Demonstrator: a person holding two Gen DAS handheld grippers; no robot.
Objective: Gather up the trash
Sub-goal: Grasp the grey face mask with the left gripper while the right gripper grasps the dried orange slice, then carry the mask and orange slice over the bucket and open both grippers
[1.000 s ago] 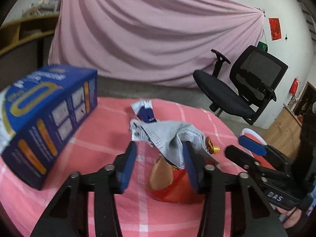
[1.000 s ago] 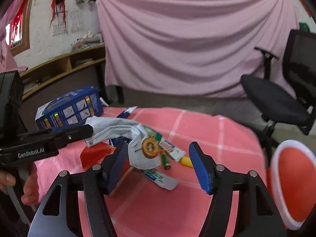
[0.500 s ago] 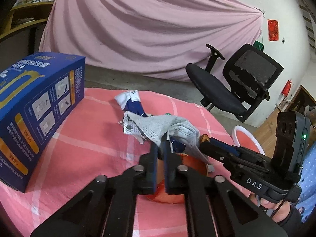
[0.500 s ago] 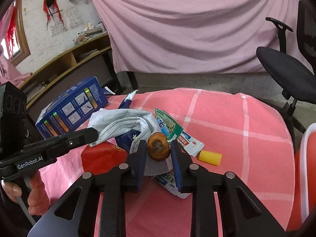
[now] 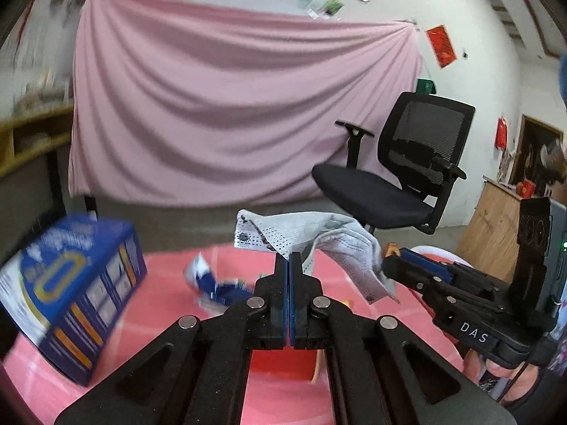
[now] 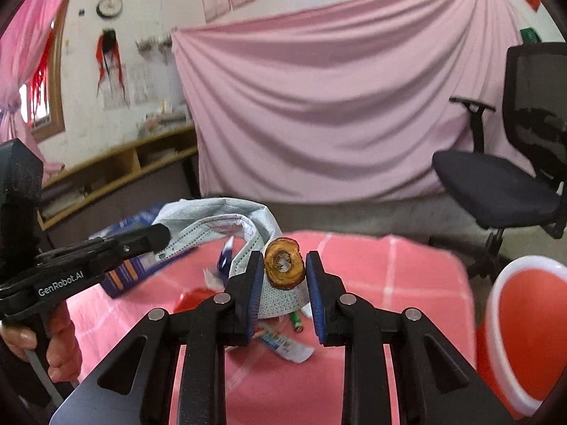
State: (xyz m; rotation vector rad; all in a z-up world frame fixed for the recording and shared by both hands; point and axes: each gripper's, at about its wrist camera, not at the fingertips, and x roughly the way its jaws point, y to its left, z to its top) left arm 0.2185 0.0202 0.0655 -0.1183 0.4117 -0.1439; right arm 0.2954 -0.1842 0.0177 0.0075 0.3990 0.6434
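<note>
My left gripper is shut on a grey face mask and holds it lifted above the pink checked table. The mask drapes across to my right gripper, which is shut on a brown dried fruit core, also lifted off the table. Wrappers, a green battery and a red packet lie on the table below. A blue wrapper lies behind the left gripper.
A blue box stands at the table's left. A red bin with a white rim stands at the right of the table. A black office chair and a pink curtain are behind.
Both grippers have risen from the table, the left lifting the mask and the right lifting the fruit core. A second ago both were open; both closed since then.
</note>
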